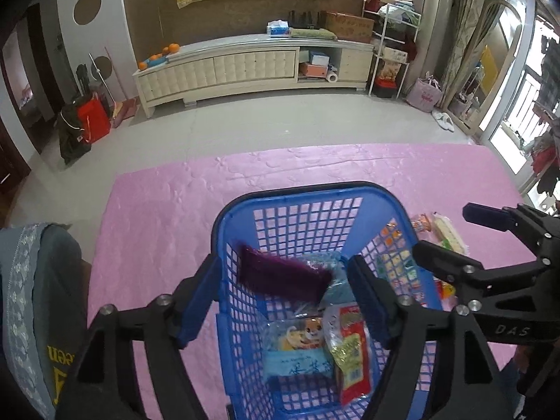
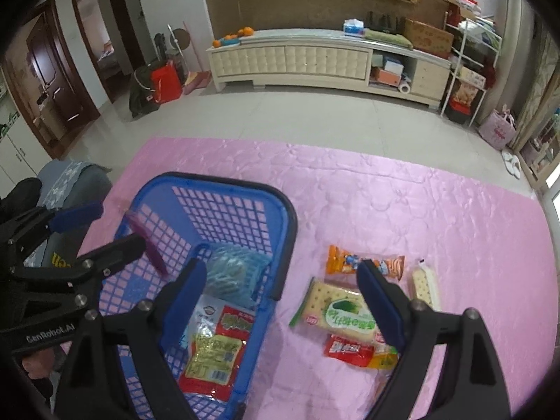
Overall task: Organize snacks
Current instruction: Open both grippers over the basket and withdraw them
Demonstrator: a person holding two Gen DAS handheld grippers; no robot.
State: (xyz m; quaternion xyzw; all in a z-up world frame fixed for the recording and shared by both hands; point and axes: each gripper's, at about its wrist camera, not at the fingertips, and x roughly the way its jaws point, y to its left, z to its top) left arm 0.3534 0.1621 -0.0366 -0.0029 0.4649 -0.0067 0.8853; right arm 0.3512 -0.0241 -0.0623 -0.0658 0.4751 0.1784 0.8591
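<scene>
Left wrist view: the left gripper (image 1: 280, 301) is poised over the blue basket (image 1: 280, 194), its jaws spread apart. The purple packet (image 1: 285, 278) lies tilted and blurred in the gap between them, touching neither pad, so it looks released to drop in with the rest. Placing the gripper above the opening means the packet should fall inside, not onto the pink surface (image 1: 157, 217). Below it in the basket lie a pale blue bag (image 1: 297, 362), a red and yellow packet (image 1: 351, 353) and a crinkled blue bag (image 1: 336, 280).

Right wrist view: the right gripper (image 2: 281, 301) is spread wide and grasps nothing. It hangs over the surface beside the basket's right wall, above the snacks not yet sorted: a green cracker pack (image 2: 337, 309), an orange packet (image 2: 344, 262), a white wafer (image 2: 425, 285) and a red sachet (image 2: 346, 348). The jaws roughly straddle the cracker pack, so that is probably the next pick. These leftovers lie close together, touching or overlapping, which could make a clean single grasp awkward.
</scene>
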